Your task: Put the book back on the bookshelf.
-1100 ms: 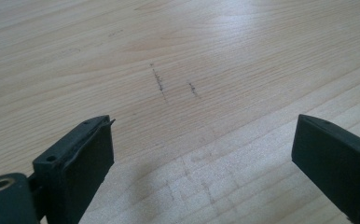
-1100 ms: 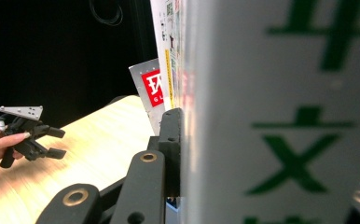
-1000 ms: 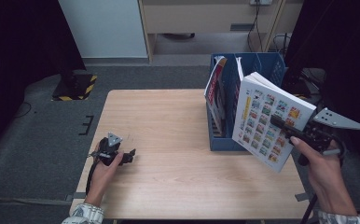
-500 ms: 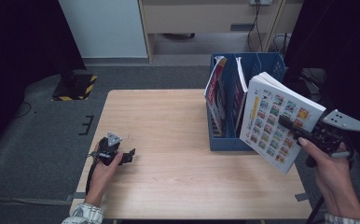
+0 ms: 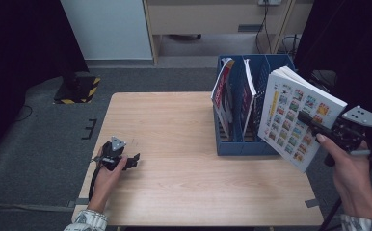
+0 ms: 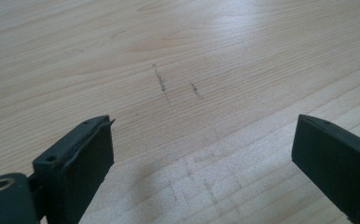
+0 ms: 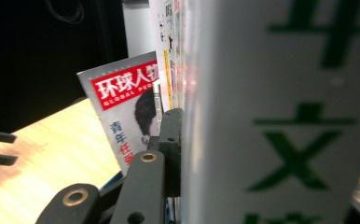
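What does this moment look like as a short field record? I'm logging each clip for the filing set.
work in hand: a book held up beside a file rack
right tool: shut on the book, held tilted in the air, off the table's right edge
left tool: open, nothing between its jaws, low over the table
file rack: blue, on the table's right side
magazines: standing in the rack

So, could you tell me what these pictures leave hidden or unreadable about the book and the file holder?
- High view: the book covers the right end of the blue file holder.
- High view: the pictures on the book's cover are too small to read.
- Right gripper view: the book is blurred and cut off by the edges; it hides one jaw of the right gripper.
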Tool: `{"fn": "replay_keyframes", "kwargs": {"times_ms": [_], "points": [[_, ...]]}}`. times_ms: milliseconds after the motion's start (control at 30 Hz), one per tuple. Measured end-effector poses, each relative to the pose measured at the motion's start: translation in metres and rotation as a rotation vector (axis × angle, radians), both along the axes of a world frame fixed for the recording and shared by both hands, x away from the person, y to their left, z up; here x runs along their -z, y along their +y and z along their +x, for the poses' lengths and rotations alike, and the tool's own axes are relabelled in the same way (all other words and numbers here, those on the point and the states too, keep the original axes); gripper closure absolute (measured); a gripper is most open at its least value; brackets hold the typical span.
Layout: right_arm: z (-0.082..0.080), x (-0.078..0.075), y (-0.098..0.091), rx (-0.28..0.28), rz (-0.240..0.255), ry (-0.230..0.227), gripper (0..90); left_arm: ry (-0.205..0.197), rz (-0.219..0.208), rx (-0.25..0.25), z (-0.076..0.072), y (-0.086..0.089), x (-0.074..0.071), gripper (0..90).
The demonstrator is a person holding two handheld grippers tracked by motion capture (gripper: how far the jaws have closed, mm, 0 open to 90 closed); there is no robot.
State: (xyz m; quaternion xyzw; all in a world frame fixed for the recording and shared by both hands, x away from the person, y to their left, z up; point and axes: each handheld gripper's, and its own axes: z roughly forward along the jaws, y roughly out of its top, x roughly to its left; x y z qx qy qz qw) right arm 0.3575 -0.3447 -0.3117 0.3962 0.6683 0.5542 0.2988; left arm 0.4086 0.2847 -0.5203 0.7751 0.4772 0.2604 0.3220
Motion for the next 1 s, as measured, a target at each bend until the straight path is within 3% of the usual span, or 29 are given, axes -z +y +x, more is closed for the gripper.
{"fn": "replay_keyframes", "kwargs": {"times_ms": [500,1000], "points": [[0.04,-0.009,0.013,0.057,-0.022,0.017,73.9,-0.005,-0.005,-0.001,0.0,0.0,-0.001,5.2],[0.056,-0.008,0.014,0.128,-0.013,0.014,74.0,-0.008,-0.007,-0.005,0.0,0.001,-0.001,5.2]]}}
